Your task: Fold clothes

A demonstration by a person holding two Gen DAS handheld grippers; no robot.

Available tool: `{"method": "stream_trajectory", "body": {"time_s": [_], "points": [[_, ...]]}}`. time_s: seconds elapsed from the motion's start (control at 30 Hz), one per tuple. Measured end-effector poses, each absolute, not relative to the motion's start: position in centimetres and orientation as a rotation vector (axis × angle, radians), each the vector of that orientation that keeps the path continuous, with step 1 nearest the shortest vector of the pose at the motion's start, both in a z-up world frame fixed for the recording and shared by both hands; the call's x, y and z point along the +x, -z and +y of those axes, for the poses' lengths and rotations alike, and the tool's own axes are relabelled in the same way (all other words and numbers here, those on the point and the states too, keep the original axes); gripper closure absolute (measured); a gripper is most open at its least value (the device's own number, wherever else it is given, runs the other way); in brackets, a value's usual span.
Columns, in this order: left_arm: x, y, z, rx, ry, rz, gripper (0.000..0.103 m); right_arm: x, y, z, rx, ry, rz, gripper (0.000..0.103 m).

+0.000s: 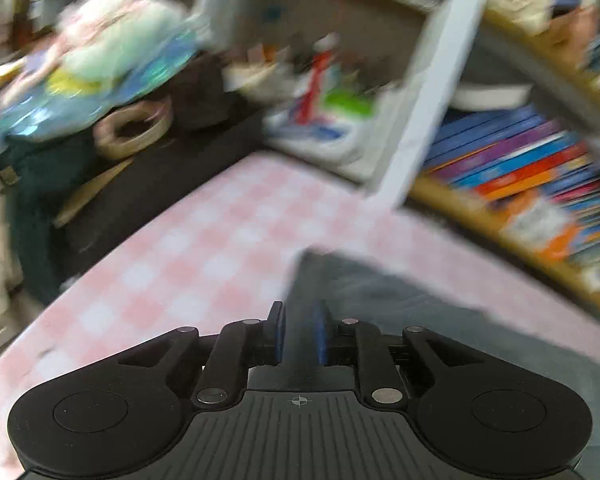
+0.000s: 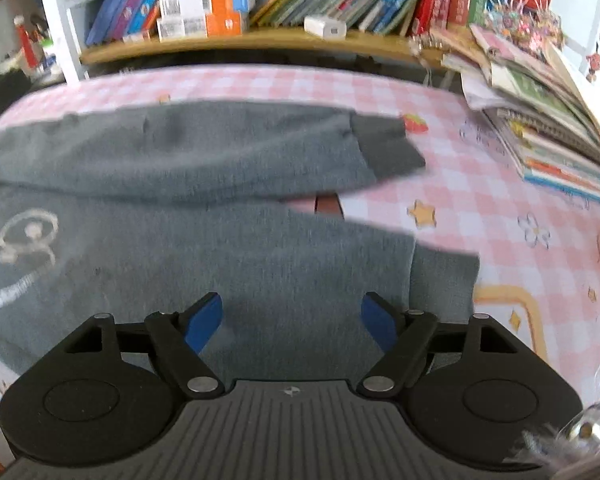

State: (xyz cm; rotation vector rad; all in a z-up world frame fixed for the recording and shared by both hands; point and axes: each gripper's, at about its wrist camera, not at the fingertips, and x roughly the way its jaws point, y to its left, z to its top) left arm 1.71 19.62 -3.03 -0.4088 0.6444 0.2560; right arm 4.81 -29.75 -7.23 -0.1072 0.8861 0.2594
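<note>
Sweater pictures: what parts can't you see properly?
- Left view: motion blur smears the shelf; the sweater runs under the left tongs, so their grip is unclear.
- Right view: the sweater's left side is cut off; the right tongs hide its near edge.

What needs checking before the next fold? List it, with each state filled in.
1. Left gripper pinching the grey garment: cannot tell. The jaws are nearly together with grey cloth at them, but the view is blurred.
2. Right gripper free to grab: ok. Jaws wide open above the cloth.
3. Sleeve laid across the body: ok. It lies over the upper part.
4. Bare checked tablecloth to fold over: ok to the right.
5. Stack of books clear of the garment: ok, apart from it.
6. Garment flat: not ok. A flap lifts by the cuff.
</note>
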Motion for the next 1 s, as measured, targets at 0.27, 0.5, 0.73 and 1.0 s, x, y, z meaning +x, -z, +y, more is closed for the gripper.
{"method": "stream_trajectory", "body": {"time_s": [0.27,0.5,0.73,1.0], "points": [[5.7,2.7,18.8,-0.370,-0.140,0.681,0.087,12.9,4.7,-29.7,-0.138,-0.229,0.786,0.029],[10.3,3.2,19.2,-0.184,-0.118,0.781,0.057,19.2,6.0,-31.0,-0.148,-0.181,0.860,0.027],[13.2,5.6,18.7,-0.040,-0.101,0.883,0.036,22.2,8.0,-31.8,-0.104,-0.182,0.950,0.029],[13.8,7.2,18.1,0.018,-0.135,0.882,0.037,21.9,8.2,-31.8,-0.075,-0.209,0.936,0.050]]}}
